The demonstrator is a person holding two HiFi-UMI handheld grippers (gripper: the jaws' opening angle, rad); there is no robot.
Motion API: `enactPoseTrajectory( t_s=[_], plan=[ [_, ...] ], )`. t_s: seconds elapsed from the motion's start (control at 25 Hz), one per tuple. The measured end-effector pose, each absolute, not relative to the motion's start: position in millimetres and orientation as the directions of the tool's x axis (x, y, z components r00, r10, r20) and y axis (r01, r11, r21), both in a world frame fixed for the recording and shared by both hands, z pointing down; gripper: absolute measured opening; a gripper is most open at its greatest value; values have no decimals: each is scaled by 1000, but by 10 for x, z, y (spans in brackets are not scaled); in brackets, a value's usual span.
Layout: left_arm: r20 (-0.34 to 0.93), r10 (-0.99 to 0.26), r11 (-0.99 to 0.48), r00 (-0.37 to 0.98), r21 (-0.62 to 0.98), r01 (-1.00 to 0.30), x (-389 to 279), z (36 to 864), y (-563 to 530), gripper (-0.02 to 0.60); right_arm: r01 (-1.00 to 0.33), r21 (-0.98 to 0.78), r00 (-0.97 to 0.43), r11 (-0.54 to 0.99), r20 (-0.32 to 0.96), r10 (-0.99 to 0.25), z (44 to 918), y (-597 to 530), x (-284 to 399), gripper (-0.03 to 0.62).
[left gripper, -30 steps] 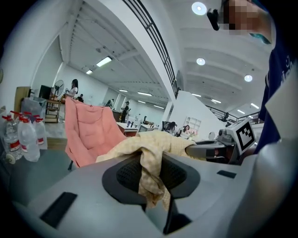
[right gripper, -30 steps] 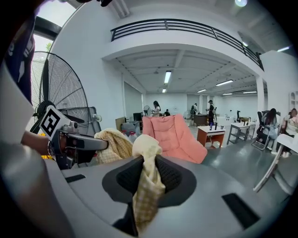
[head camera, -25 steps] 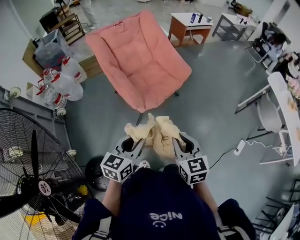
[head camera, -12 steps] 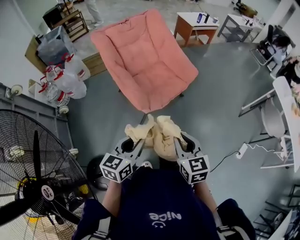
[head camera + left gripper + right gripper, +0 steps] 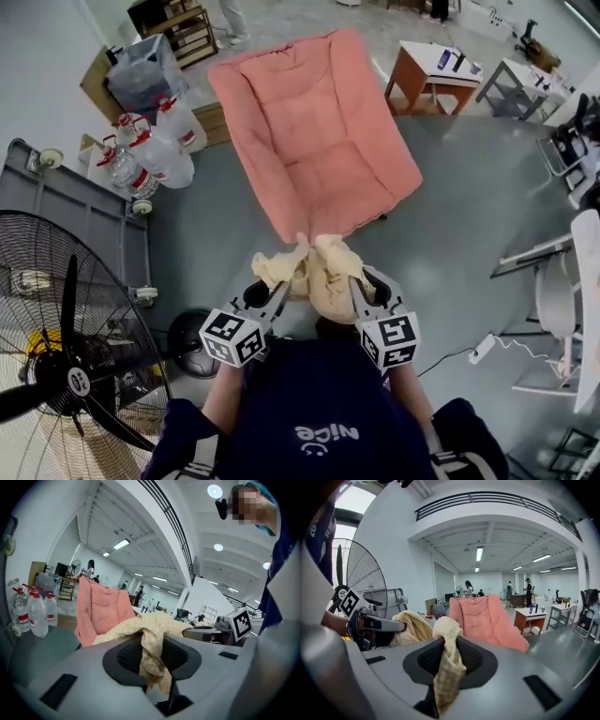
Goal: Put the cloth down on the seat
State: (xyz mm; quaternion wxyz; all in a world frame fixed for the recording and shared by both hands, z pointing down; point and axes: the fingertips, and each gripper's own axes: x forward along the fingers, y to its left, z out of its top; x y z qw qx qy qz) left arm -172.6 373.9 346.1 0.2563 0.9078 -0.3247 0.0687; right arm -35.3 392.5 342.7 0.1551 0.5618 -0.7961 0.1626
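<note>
Closer than a second ago, the pink padded folding chair has its front edge just beyond the crumpled yellow checked cloth. The left gripper and right gripper each clamp it; laying it on the seat remains.

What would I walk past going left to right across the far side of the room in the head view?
Water bottles → pink chair → wooden table.
</note>
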Motion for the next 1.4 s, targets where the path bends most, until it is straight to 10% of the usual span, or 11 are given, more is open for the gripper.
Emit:
enactPoseTrajectory(
  t_s=[1.4],
  plan=[
    [343, -617, -568, 708, 429, -702, -167, 3681, 2362, 109, -903, -116, -420, 414, 445, -791, 3568, 2433, 1141, 87]
  ],
)
